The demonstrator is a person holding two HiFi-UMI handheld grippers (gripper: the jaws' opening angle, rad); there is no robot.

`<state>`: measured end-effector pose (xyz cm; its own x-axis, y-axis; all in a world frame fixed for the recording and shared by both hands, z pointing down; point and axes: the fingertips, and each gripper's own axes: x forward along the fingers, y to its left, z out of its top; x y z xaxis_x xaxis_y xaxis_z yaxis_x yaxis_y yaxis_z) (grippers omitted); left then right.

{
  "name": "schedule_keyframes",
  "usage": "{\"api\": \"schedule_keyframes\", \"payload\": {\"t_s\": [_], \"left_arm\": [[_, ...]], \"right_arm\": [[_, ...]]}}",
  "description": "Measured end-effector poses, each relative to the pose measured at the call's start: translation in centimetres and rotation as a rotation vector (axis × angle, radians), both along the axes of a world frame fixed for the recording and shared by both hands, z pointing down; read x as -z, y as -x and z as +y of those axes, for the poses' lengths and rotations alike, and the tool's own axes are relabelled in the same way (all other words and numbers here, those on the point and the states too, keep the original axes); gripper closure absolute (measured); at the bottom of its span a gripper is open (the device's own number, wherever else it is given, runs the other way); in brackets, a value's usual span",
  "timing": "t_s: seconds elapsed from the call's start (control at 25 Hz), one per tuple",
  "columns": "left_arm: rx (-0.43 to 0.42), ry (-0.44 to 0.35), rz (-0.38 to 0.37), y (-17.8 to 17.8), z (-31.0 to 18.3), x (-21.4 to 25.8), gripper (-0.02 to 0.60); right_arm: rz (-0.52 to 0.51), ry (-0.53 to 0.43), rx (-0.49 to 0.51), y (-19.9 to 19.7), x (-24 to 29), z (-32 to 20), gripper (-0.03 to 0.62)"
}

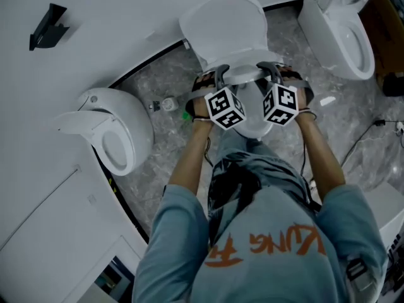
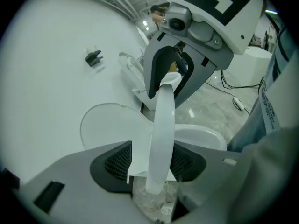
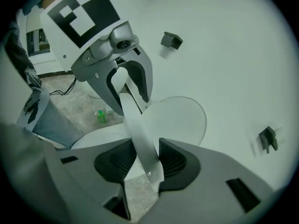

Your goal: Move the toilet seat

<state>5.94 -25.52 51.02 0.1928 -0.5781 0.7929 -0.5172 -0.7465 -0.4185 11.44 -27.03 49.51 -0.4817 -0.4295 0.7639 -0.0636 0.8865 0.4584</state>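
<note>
At twelve o'clock from the person, over the toilet bowl, the toilet seat hangs part-raised. Its front rim is clamped toward ten o'clock by the left gripper and toward two o'clock by the right gripper, and both pairs of fingers are closed on the white ring. Behind it the lid already leans on the wall. I judge the move roughly midway: the seat is clear of the bowl but not yet resting against the lid.

Toilet showroom, three toilets, marbled floor
</note>
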Motion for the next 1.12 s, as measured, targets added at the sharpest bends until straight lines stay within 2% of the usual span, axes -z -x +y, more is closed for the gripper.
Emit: {"api": "schedule_keyframes", "payload": {"t_s": [0.08, 0.28, 0.6, 0.76, 0.96, 1.12], "left_arm": [[0.007, 0.003, 0.027, 0.6, -0.9, 0.4, 0.367], [-0.007, -0.005, 0.029, 2.0, -3.8, 1.5, 0.367], [0.020, -0.081, 0.075, 5.1, -8.5, 3.9, 0.367], [0.022, -0.112, 0.065, 6.3, -10.9, 4.4, 0.367], [0.033, -0.201, 0.044, 7.5, -13.5, 4.6, 0.367], [0.048, -0.200, 0.045, 8.4, -15.7, 4.5, 0.368]], "right_arm": [[0.002, 0.007, -0.012, 0.4, 0.3, -1.1, 0.444], [-0.003, 0.005, -0.043, 1.8, 1.4, -4.3, 0.433], [-0.015, -0.040, -0.170, 3.9, 2.9, -9.5, 0.422], [-0.047, -0.066, -0.236, 5.0, 3.3, -12.0, 0.415], [-0.092, -0.098, -0.292, 6.1, 3.3, -15.0, 0.401], [-0.123, -0.134, -0.312, 7.0, 3.2, -17.2, 0.399]]}}
